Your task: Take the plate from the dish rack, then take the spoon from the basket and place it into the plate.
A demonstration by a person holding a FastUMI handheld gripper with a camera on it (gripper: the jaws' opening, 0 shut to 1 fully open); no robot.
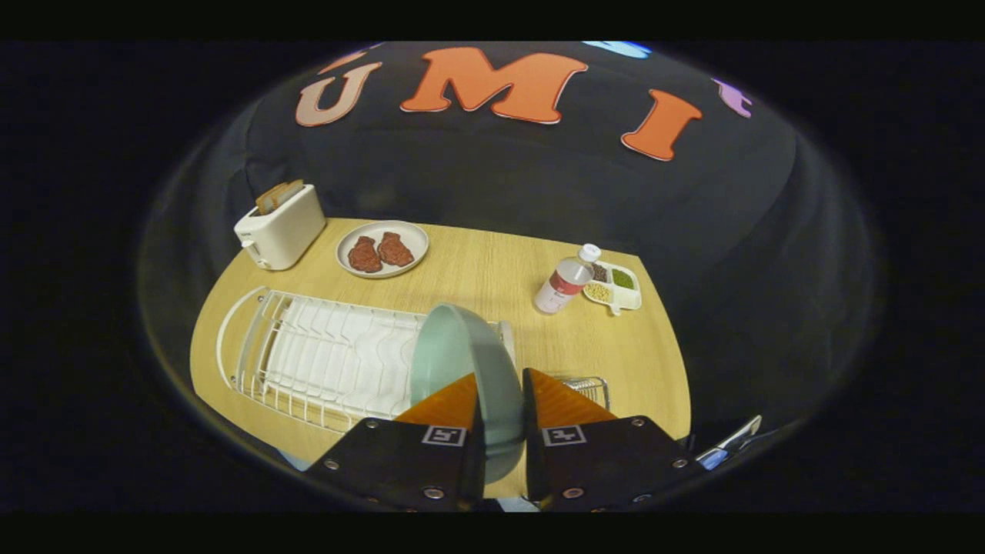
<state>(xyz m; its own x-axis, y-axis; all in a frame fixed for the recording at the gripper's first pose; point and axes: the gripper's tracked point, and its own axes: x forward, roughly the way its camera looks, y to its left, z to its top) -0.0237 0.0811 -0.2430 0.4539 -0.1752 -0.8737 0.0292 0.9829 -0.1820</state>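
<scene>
Pale green plate (462, 362) is pinched edge-on by the tool (504, 400), lifted above the dish rack (323, 358). Thin grip, so it could get twisted loose if swung fast.

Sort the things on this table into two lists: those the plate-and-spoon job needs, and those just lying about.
Needed: green plate, held on edge between the fingers of the gripper; white dish rack; wire basket just beyond the fingers.

Lying about: toaster; plate of meat; bottle; divided tray.
</scene>
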